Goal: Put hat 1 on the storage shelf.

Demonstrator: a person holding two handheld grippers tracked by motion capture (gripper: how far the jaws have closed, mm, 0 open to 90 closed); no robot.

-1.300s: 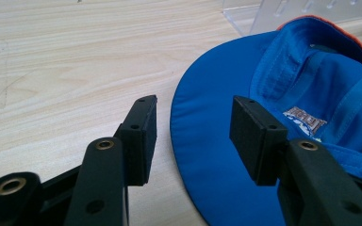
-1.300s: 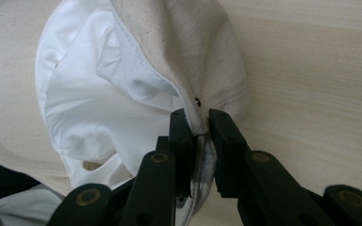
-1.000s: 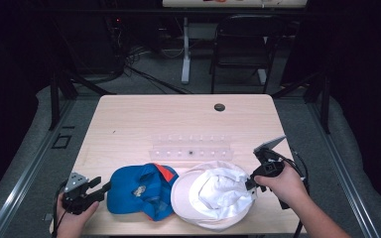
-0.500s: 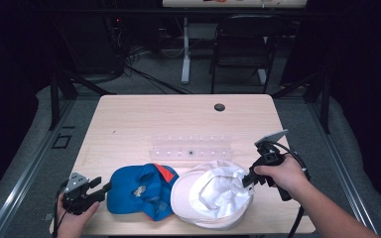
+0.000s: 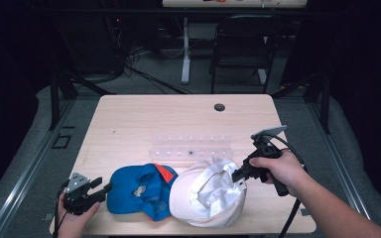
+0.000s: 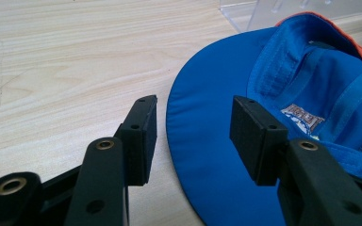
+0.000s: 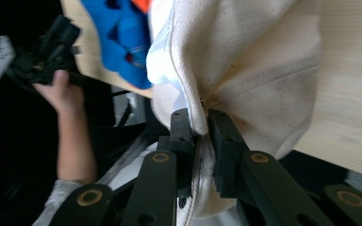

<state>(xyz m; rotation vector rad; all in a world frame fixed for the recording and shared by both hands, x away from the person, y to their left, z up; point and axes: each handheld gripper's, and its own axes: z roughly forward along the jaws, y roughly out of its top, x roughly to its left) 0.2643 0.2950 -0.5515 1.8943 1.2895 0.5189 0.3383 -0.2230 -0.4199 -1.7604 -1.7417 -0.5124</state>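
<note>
At the near edge of the table the left gripper lies low, its jaws spread apart. In the left gripper view the brim of the blue cap passes between the two black jaws, but neither of them presses on it. The blue cap lies upside down, so its inner band, a small label and an orange edge are seen.

Just to the right of it, and touching it, lies the white cap, also with the open side up. The right gripper is pressed together on a fold of its rim, at the cap's far right side. In the right gripper view the cream cloth is squeezed thin between the jaws, and small dark specks are on the fabric.

I think the main risk is in this pinch. The hold takes a narrow piece of soft cloth, so a fast pull could let it slip out. Also, because the two caps touch, a pull on the white one could drag the blue one along, maybe toward the near edge. The left gripper is not closed on the brim, so it would not stop such sliding.

Farther away, behind both caps, a clear plastic rack stands on the table, and a lifted cap could knock against it. Near the far edge there is a small dark hole.
</note>
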